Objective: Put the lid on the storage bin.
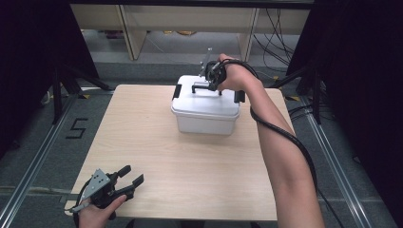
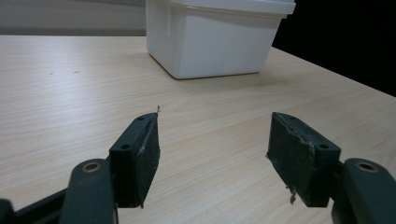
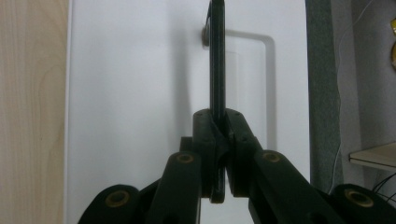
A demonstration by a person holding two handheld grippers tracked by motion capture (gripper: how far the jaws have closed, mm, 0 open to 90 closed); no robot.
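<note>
A white lidded plastic box [image 1: 205, 111] with black side latches stands on the far middle of the wooden table [image 1: 157, 156]. Its black carry handle [image 1: 205, 86] is raised upright over the lid. My right gripper [image 1: 212, 77] is above the box, shut on that handle; in the right gripper view the handle [image 3: 217, 56] runs up from between the closed pads over the white lid [image 3: 140, 93]. My left gripper [image 1: 130, 176] rests at the near left corner, open and empty. In the left gripper view its jaws stand wide apart, and the box [image 2: 215, 37] is far ahead.
Pale shelving legs [image 1: 130, 33] and loose cables [image 1: 280, 28] lie beyond the table's far edge. A floor marking "5" [image 1: 76, 128] sits left of the table. Dark stands [image 1: 62, 80] flank both sides. The right gripper's cable [image 1: 285, 135] trails along the forearm.
</note>
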